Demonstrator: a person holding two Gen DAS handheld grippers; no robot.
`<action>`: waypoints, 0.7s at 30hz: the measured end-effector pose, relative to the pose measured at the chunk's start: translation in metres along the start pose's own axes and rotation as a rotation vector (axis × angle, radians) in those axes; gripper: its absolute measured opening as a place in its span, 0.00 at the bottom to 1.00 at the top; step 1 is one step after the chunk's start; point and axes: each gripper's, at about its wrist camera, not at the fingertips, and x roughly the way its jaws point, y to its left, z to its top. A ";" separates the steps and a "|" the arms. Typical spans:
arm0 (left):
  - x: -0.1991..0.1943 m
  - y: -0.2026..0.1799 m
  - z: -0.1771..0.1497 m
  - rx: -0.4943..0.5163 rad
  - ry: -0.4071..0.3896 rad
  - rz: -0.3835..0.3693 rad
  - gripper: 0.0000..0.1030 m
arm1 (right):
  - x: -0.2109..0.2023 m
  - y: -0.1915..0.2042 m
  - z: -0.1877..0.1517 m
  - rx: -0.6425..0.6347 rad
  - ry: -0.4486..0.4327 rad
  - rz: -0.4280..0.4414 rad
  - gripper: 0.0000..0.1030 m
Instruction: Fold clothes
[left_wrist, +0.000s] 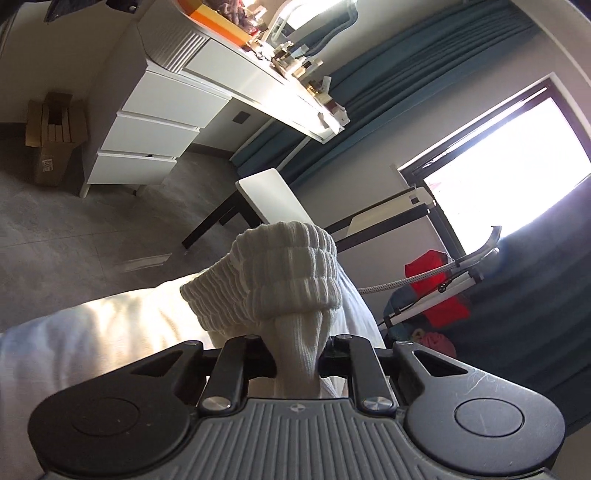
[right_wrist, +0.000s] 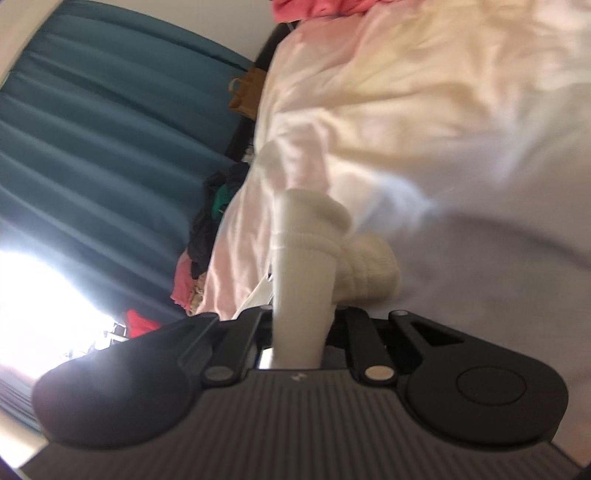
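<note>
Above white bedding (left_wrist: 92, 332), both claws, left claw (left_wrist: 297, 354), right claw (right_wrist: 301, 325), clamping ribbed white sock (left_wrist: 288, 280).

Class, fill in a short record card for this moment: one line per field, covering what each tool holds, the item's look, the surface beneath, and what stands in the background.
left tool: shut on white ribbed sock
right tool: shut on white ribbed sock
sock state: cuff bunched, lifted clear of the bedding
surface: pale bedding
background: white drawer unit, teal curtain, bright window
image quality: right view blurred
</note>
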 end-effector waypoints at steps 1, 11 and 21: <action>-0.011 0.009 -0.001 -0.003 0.012 0.010 0.17 | -0.008 -0.003 0.002 0.016 0.011 -0.004 0.10; -0.037 0.089 -0.040 0.038 0.058 0.119 0.23 | -0.024 -0.039 -0.007 0.055 0.055 -0.050 0.11; -0.074 0.085 -0.057 0.225 0.084 0.189 0.77 | -0.010 -0.066 -0.002 0.162 0.148 0.025 0.13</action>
